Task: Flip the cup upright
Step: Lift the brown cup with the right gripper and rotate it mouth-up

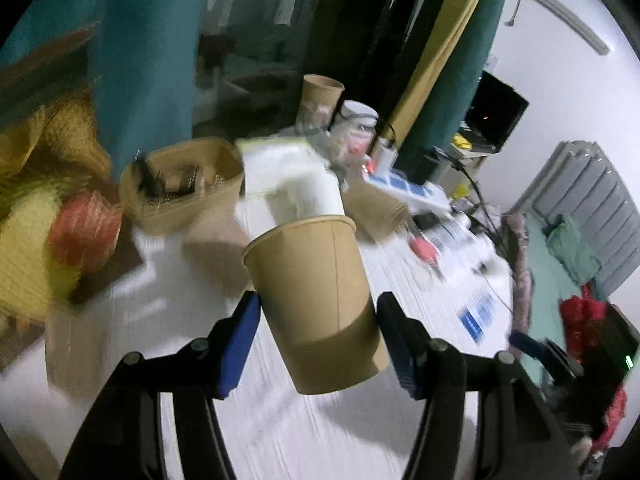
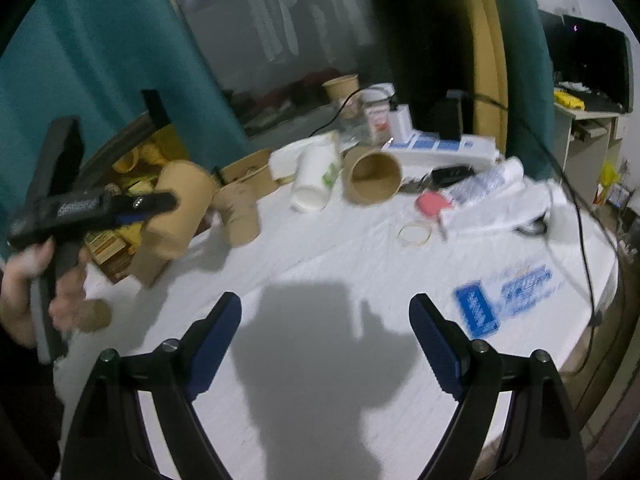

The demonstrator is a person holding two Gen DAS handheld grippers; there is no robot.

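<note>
A brown paper cup (image 1: 316, 304) sits between the blue pads of my left gripper (image 1: 318, 340), mouth up and tilted a little, held above the white table. The pads press its lower sides. In the right wrist view the same cup (image 2: 180, 208) shows at the left, in the left gripper (image 2: 120, 208) held by a hand. My right gripper (image 2: 324, 344) is open and empty, low over the white tablecloth (image 2: 320, 264).
A paper cup on its side (image 2: 374, 178), a white bottle (image 2: 314, 180), another brown cup (image 2: 240, 212), a pink case (image 2: 432, 204), a rubber band (image 2: 416, 234), cables and plastic bags lie on the table. A brown tub (image 1: 184, 184) and an upright cup (image 1: 320, 96) stand behind.
</note>
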